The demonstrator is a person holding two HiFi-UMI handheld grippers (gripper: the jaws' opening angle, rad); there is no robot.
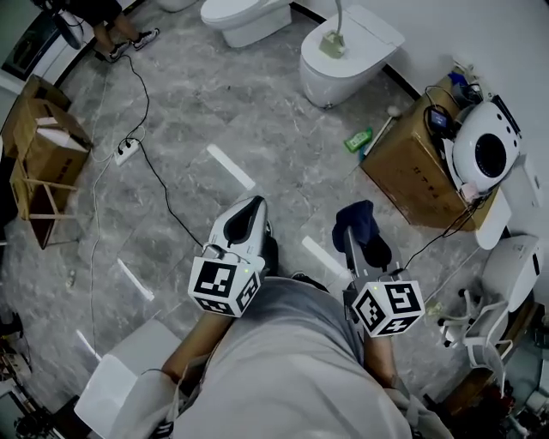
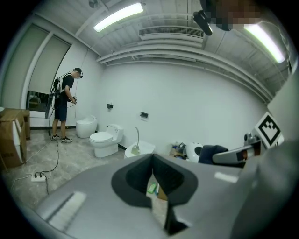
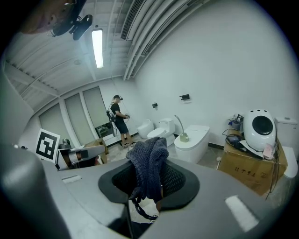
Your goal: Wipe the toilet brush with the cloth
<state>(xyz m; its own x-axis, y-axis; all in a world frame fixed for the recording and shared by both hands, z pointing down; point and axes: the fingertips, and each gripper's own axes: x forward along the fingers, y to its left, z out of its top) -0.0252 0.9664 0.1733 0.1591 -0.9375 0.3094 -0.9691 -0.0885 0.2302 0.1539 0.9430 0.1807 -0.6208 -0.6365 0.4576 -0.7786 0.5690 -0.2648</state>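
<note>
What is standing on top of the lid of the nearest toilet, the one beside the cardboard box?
A toilet brush stands on the closed lid of the toilet, in a pale green holder. The bristle end cannot be seen, because the holder covers it.

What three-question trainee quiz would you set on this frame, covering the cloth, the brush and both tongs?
1. Multiple choice: what do the right tongs hold? A) a sponge B) the cloth C) nothing
2. True or false: the brush lies on the floor.
3. Fill in: the left tongs are shut and hold ____.

Key: 1 B. 2 False: it stands upright on a closed toilet. 3 nothing.
</note>
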